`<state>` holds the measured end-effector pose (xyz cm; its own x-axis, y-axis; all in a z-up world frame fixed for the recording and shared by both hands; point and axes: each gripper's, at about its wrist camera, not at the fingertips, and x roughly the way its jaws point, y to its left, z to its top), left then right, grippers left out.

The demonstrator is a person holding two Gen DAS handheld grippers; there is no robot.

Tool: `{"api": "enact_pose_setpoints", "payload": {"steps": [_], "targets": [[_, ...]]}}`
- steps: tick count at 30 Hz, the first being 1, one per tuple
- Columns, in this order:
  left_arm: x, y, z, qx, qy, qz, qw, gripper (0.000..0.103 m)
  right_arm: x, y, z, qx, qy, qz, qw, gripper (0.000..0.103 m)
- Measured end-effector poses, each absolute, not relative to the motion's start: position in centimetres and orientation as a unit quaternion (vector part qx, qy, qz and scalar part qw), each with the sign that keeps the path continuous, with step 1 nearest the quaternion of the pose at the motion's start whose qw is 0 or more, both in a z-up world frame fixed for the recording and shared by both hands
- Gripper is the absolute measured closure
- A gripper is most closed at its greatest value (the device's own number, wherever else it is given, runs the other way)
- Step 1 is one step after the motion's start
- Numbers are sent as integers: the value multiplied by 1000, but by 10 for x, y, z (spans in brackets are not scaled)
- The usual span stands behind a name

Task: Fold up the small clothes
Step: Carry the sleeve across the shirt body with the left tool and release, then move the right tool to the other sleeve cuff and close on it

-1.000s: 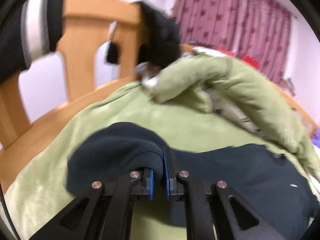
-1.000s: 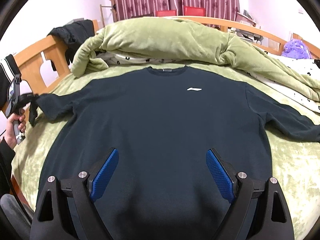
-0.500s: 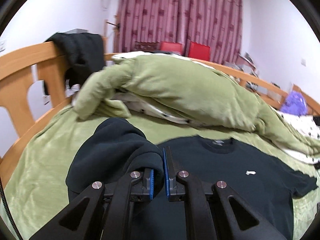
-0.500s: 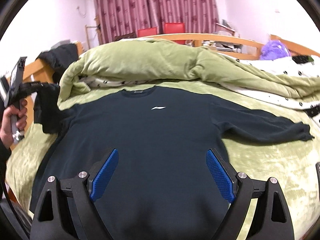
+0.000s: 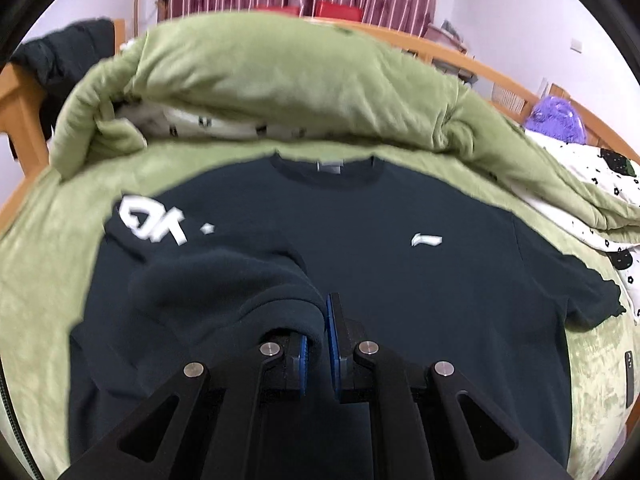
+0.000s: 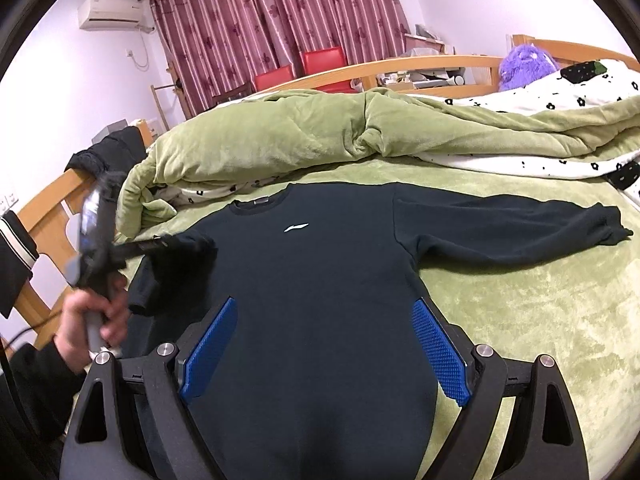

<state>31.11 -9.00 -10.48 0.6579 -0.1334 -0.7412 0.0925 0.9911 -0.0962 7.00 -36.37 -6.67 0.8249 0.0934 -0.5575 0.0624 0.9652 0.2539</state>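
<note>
- The left gripper [image 5: 325, 338] is clamped on the cuff end of the left sleeve [image 5: 224, 280]; its blue pads are nearly together with dark fleece bunched between them.
- A second ago that sleeve lay stretched out to the side, off the body of the sweatshirt [image 6: 320, 280]. Now it has been carried inward and hangs over the chest, so a white print [image 5: 152, 224] on the sleeve shows near the shoulder.
- As I judge it, the first sleeve fold is about half done: the cuff has yet to be laid down flat across the chest.
- The right gripper [image 6: 324, 354] hovers over the lower part of the sweatshirt with its jaws spread wide and nothing between the pads.
- The right sleeve [image 6: 520, 232] lies flat, stretched out from the sweatshirt, not yet folded.
- The sweatshirt lies face up on the green bed cover [image 6: 540, 320], collar away from the cameras.
- Just beyond the collar a rolled green quilt [image 6: 300, 136] crowds that edge; it could hinder a later fold toward the collar.
- Past the quilt stands a wooden bed frame [image 6: 400, 68]; a purple plush toy [image 6: 524, 64] sits far beyond the right sleeve.
</note>
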Motion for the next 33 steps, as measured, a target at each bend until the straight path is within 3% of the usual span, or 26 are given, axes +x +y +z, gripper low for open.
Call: {"api": "enact_pose_setpoints", "payload": {"steps": [10, 11, 13, 14, 15, 21, 23, 27, 30, 33], "targets": [[287, -72, -105, -58, 428, -90, 898, 76, 72, -348, -64, 119, 299, 25, 947, 15], [284, -68, -102, -59, 424, -91, 899, 71, 73, -344, -64, 118, 299, 27, 946, 15], [273, -56, -94, -65, 413, -88, 904, 50, 75, -334, -62, 114, 300, 35, 946, 15], [266, -48, -89, -70, 402, -80, 909, 33, 76, -325, -62, 107, 301, 39, 947, 15], [263, -41, -85, -75, 393, -75, 913, 30, 77, -319, -61, 101, 301, 42, 947, 15], [230, 19, -74, -90, 357, -35, 929, 30, 79, -271, -64, 56, 301, 68, 950, 18], [220, 42, -80, -91, 358, -13, 929, 30, 80, -258, -65, 44, 299, 67, 951, 29], [206, 81, -101, -79, 366, 16, 927, 30, 84, -236, -71, 20, 305, 75, 949, 37], [200, 104, -116, -71, 375, 28, 924, 32, 88, -218, -78, 2, 301, 84, 950, 54], [202, 124, -127, -77, 385, 28, 919, 32, 97, -199, -86, -15, 308, 100, 946, 57]]}}
